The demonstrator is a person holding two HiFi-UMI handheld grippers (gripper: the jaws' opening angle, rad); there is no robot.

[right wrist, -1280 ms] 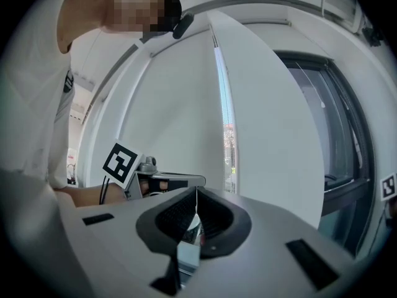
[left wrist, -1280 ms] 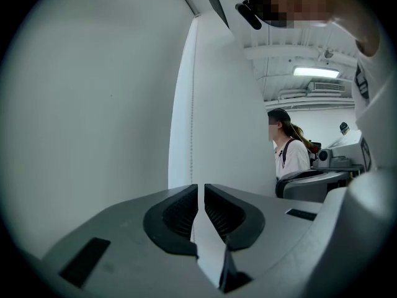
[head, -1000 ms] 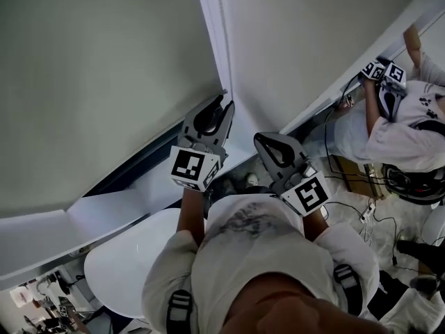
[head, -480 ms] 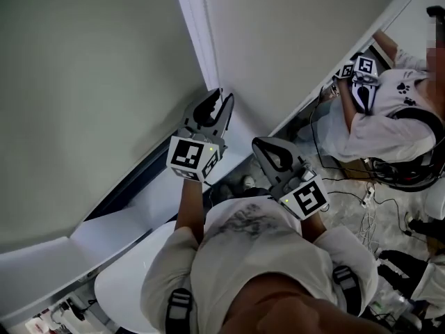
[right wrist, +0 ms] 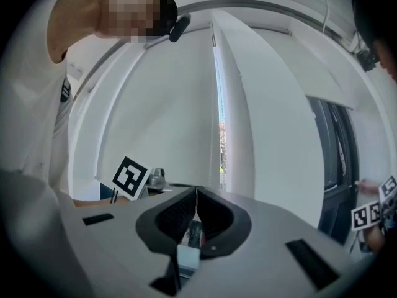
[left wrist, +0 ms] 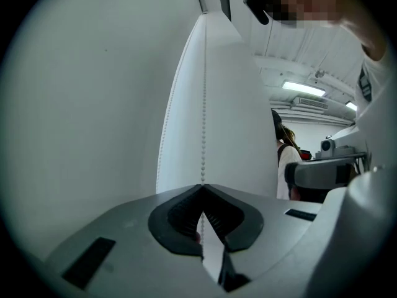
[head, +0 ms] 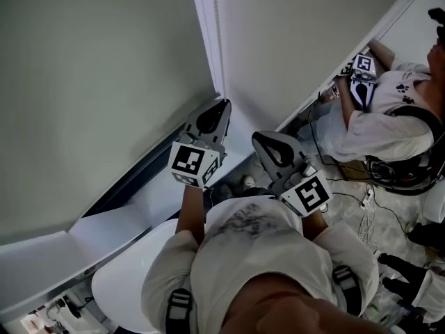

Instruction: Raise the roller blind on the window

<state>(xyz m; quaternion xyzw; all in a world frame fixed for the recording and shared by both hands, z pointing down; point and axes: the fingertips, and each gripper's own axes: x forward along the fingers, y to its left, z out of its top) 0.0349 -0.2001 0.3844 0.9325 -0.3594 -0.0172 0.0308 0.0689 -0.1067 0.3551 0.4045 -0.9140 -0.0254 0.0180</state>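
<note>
Tightly, left claw (left wrist: pixel 202 186) on bead chain (left wrist: pixel 204 113)

Our left gripper (head: pixel 222 106) sits at the foot of the bead chain (head: pixel 214 40), with its jaws closed on it. The chain runs up between two blinds: the roller blind (head: pixel 97 82) on the left and a second blind (head: pixel 299 40) on the right. Our right gripper (head: pixel 259 139) is just right of the left one and nearer us, jaws together, apart from the chain. The sill (head: pixel 132 211) lies below the roller blind, and a round table (head: pixel 122 280) is nearer, left of our body. Another person (head: pixel 389 117) is at the far right.
</note>
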